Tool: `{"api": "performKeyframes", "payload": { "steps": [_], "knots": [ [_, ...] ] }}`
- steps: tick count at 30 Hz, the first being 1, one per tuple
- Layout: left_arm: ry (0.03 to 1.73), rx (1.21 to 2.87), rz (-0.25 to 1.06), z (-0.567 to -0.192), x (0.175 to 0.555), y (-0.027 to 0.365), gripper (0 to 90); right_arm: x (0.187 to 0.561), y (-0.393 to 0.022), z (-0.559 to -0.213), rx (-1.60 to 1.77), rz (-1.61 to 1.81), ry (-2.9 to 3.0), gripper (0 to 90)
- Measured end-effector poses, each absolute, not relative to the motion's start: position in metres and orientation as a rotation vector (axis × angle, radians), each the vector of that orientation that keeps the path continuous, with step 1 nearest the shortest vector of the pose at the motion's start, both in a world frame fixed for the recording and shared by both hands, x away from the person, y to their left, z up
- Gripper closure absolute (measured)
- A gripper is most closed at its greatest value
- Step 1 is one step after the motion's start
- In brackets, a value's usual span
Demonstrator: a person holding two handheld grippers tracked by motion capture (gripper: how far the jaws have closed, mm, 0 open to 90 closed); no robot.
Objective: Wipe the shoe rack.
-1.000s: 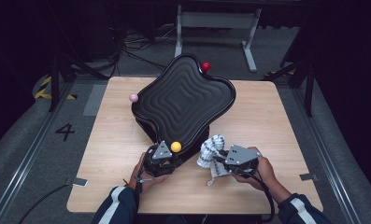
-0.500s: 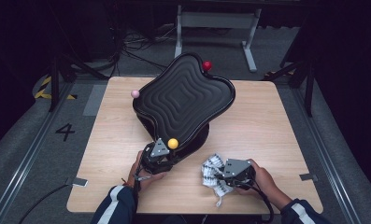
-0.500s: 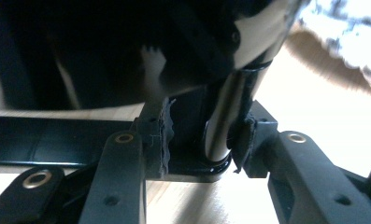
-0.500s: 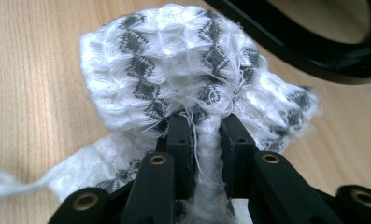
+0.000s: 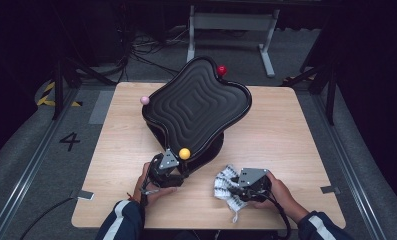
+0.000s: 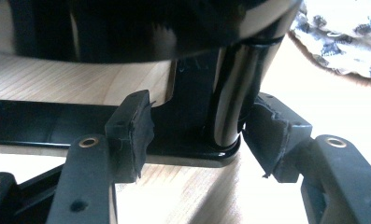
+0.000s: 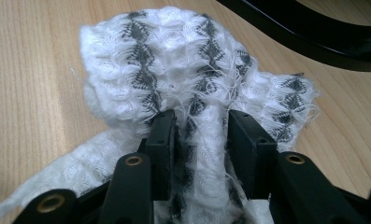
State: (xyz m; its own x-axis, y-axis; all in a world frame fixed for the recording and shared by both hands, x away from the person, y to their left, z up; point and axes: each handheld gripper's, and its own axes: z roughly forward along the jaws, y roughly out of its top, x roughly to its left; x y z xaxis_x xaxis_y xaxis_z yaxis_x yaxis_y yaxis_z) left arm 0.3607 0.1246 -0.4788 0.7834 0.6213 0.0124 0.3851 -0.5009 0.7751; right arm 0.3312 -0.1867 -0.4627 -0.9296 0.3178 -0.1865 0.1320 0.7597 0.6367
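Cloth [image 5: 226,187] lies bunched on the desk [image 5: 286,130] near its front edge, right of the black wavy tray stand [image 5: 196,107]. Right gripper [image 7: 199,123] has just been opening; a ridge of the cloth sits between the jaws, pads look loosened, not pinching, so the cloth seems set down. Left gripper [image 6: 197,133] has just been opening too; jaws stand wide either side of the stand's glossy post [image 6: 227,107], not clamping it. Judging by this, the cloth and the stand are both being let go; clearing both grippers away looks like what's left.
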Motion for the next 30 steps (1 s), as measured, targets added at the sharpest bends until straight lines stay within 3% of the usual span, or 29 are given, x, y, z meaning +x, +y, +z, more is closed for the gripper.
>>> {"api": "performKeyframes", "payload": {
  "steps": [13, 17, 20, 30],
  "knots": [
    [0.715, 2.193, 0.413, -0.479, 0.355, 0.127, 35.4, 0.332, -0.193, -0.454, 0.379, 0.960, 2.641, 43.5],
    [0.736, 2.262, 0.413, -0.481, 0.351, 0.128, 31.3, 0.329, -0.197, -0.448, 0.368, 0.964, 2.621, 42.1],
    [0.798, 2.256, 0.315, -0.481, 0.353, 0.138, 29.4, 0.326, -0.207, -0.442, 0.386, 0.978, 2.589, 41.2],
    [0.791, 2.255, 0.310, -0.482, 0.343, 0.148, 28.1, 0.323, -0.233, -0.433, 0.455, 0.996, 2.523, 36.1]
  ]
}}
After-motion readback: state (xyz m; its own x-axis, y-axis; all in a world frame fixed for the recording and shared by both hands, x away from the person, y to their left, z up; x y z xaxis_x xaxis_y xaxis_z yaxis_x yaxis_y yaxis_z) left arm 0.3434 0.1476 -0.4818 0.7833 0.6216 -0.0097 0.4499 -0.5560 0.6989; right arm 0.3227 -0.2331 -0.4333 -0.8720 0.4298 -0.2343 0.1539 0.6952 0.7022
